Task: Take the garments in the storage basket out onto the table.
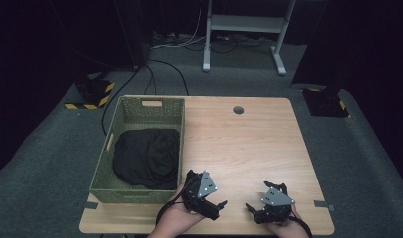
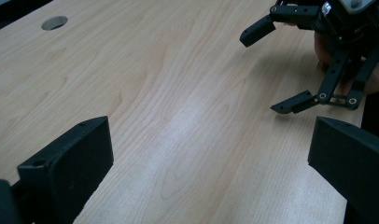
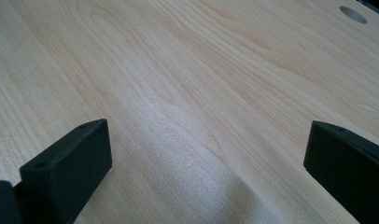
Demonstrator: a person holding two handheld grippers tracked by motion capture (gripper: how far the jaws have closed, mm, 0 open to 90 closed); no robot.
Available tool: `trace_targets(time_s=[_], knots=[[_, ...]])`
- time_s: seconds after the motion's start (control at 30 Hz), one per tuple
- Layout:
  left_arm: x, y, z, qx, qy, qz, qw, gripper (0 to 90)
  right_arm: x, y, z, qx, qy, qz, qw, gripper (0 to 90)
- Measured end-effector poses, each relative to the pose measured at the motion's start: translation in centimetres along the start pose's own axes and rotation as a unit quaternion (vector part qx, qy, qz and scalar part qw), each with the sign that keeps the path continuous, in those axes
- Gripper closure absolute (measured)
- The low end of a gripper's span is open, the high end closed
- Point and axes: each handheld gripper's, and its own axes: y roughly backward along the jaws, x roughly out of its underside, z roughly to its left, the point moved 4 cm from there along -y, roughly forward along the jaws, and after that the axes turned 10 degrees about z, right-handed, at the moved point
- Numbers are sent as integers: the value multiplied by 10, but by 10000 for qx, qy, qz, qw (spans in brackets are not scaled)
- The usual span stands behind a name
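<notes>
With both the left gripper [image 1: 215, 206] and right gripper [image 1: 258, 210] spread empty above the pale wooden surface [image 1: 249, 144], you look ready to begin, next reaching left for the crumpled black cloth [image 1: 146, 157] in the green woven basket [image 1: 126, 113].

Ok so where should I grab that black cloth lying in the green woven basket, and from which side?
Probably from above, since the green woven basket walls it in. The black cloth lies bunched in a mound; pinch a raised fold near its top. The left gripper, open, is nearer.
</notes>
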Motion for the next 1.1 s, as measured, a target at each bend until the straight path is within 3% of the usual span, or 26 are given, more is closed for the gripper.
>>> trace_targets(time_s=[0.57, 0.73, 1.1], knots=[[-20, 13, 2, -14, 148, -158, 9998, 11, 0, 1, -1, -19, -75, -48, 10000, 7], [-25, 17, 4, -37, 98, -207, 9997, 11, 0, 1, -1, -25, -69, -55, 10000, 7], [-36, 29, 13, -97, 209, -420, 9989, 12, 0, 1, -2, -45, -68, -71, 9999, 7]])
